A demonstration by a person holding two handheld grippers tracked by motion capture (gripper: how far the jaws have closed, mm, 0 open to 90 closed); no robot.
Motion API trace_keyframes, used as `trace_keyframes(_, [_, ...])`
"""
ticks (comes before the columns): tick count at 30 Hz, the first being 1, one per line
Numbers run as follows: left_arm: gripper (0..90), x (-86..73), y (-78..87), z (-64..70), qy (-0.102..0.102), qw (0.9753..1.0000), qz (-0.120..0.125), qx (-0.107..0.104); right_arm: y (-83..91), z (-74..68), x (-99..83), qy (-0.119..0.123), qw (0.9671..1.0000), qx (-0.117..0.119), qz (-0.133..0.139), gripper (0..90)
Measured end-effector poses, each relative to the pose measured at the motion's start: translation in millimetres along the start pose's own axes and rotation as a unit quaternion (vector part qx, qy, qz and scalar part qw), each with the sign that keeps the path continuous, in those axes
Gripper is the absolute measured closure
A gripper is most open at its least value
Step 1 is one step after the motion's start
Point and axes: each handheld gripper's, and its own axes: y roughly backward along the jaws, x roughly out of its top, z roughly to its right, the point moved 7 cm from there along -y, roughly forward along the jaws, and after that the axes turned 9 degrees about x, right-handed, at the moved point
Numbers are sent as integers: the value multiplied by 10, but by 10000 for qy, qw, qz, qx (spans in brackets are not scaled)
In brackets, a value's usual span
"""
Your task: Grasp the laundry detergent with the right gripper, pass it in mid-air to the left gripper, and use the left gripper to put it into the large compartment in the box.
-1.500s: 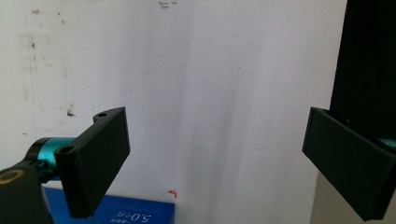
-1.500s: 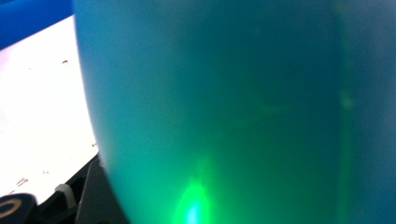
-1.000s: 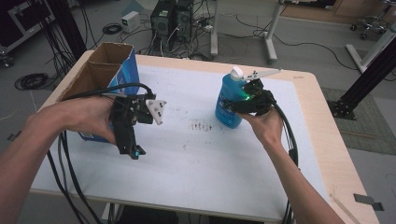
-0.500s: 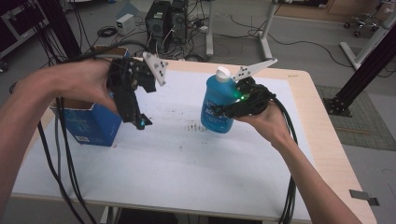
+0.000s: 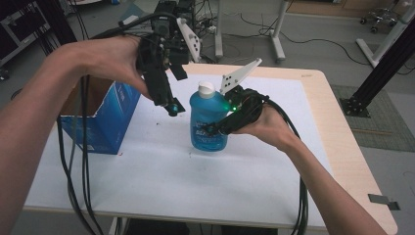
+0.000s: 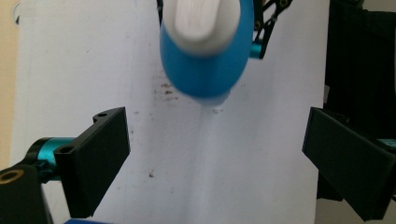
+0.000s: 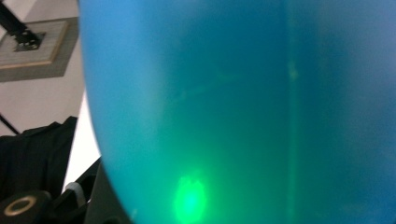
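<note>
A blue bottle (image 5: 207, 122) with a white cap (image 5: 206, 88) stands near the middle of the white table top (image 5: 147, 181). My right gripper (image 5: 213, 131) is shut on its body from the right, and in the right gripper view the bottle (image 7: 233, 112) sits right against the lens. My left gripper (image 5: 173, 105) is held high, up and to the left of the cap, pointing down. Its jaws stand wide open with nothing between them (image 6: 215, 158). The left gripper view looks down on the cap (image 6: 201, 23) and the bottle (image 6: 205, 65). I cannot tell whether the bottle's base rests on the table.
An open blue cardboard box (image 5: 105, 122) stands at the table's left side. Cables (image 5: 73, 161) hang from the left hand, and another (image 5: 301, 196) trails along the right forearm. The table's wooden edge (image 5: 342, 132) runs along the right. Small dark specks mark the table top (image 6: 163, 91).
The left gripper has risen from beside the box and moved right, now above and beside the bottle's cap. The right gripper has carried the bottle leftward toward the table's middle.
</note>
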Motion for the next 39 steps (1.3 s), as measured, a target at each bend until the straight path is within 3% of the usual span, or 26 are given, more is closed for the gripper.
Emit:
trace_keyframes(5, [75, 121, -145, 27, -47, 9999, -107, -66, -63, -48, 57, 184, 9998, 113, -36, 456])
trace_keyframes(15, [75, 218, -321, 26, -86, 9996, -270, -53, -67, -38, 58, 194, 9998, 72, -9, 455])
trace_keyframes(21, [101, 256, -341, 22, -84, 9998, -194, -64, -70, -41, 57, 176, 9998, 75, -10, 455])
trace_keyframes(39, [176, 241, -416, 45, -197, 9990, -390, -40, -80, -44, 53, 209, 9998, 9, -56, 454])
